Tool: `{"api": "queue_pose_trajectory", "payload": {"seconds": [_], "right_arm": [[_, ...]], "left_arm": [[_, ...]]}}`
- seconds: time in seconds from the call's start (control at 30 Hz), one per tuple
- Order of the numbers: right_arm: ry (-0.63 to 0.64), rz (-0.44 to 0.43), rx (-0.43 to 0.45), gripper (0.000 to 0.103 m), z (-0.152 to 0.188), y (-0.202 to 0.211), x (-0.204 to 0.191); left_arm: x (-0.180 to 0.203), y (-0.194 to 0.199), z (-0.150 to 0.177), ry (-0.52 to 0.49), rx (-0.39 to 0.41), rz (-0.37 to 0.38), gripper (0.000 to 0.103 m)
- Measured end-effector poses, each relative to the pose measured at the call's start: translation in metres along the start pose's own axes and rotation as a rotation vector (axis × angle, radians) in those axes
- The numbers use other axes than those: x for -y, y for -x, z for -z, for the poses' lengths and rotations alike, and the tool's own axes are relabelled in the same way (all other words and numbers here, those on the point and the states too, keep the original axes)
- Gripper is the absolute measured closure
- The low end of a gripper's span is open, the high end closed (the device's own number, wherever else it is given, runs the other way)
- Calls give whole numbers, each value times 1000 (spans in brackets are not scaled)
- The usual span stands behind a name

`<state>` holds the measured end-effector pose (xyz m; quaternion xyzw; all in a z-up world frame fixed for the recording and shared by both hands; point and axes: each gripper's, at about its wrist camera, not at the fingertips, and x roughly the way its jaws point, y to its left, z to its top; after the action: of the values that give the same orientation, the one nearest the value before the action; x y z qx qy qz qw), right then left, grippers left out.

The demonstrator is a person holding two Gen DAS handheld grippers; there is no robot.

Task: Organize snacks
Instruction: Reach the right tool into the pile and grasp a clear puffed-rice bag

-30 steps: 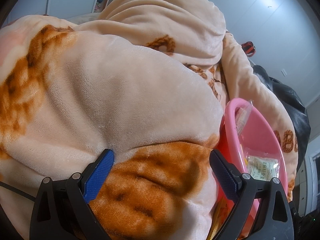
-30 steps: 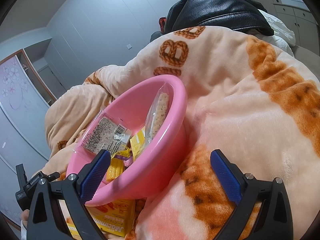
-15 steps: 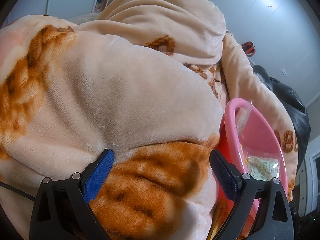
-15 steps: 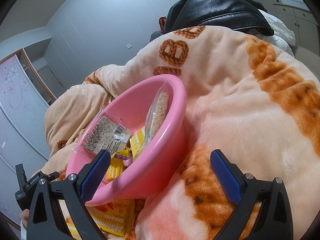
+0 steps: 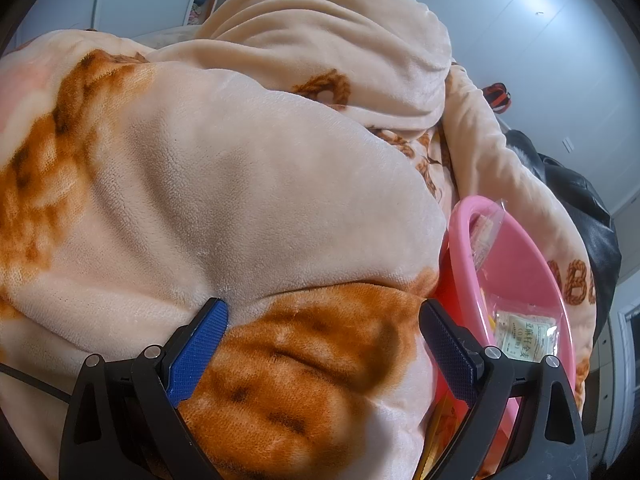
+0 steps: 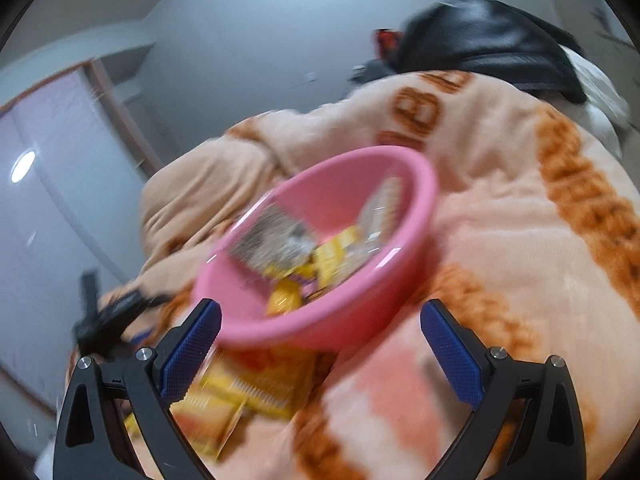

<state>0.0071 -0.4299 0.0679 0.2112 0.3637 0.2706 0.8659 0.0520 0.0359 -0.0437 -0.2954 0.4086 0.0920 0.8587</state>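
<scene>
A pink bowl (image 6: 344,320) sits on a peach and orange blanket (image 6: 500,220) and holds several snack packets, among them a clear cracker packet (image 6: 272,240) and yellow ones (image 6: 332,256). Yellow snack packets (image 6: 256,388) lie on the blanket just below the bowl. My right gripper (image 6: 320,344) is open and empty, above the blanket in front of the bowl. The view is blurred. In the left wrist view the bowl (image 5: 460,232) is at the right, with a white packet (image 5: 524,336) inside. My left gripper (image 5: 322,344) is open and empty over the blanket (image 5: 240,180).
A black leather jacket (image 6: 488,36) lies behind the blanket, also in the left wrist view (image 5: 580,208). My left gripper shows as a dark shape at the left of the right wrist view (image 6: 108,320). White walls stand behind.
My right gripper has risen and tilted, so the bowl sits lower and the yellow packets below it show more. The left gripper has not moved.
</scene>
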Motion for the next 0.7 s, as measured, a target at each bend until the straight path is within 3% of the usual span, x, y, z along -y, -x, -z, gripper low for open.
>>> {"api": "queue_pose_trajectory", "payload": {"seconds": [0.13, 0.33, 0.43, 0.53, 0.63, 0.7], "right_arm": [[163, -90, -22, 3, 15, 29, -33], [470, -236, -141, 3, 81, 47, -76], [619, -229, -118, 3, 103, 48, -93], [563, -227, -166, 1, 102, 34, -85], [416, -323, -260, 1, 97, 14, -62], [368, -339, -342, 1, 99, -2, -54]], "left_arm": [[0, 0, 0, 0, 0, 1, 8], [0, 0, 0, 0, 0, 0, 8], [0, 0, 0, -1, 0, -1, 8], [0, 0, 0, 0, 0, -1, 8], [0, 1, 0, 0, 0, -1, 8], [0, 1, 0, 1, 0, 0, 8]]}}
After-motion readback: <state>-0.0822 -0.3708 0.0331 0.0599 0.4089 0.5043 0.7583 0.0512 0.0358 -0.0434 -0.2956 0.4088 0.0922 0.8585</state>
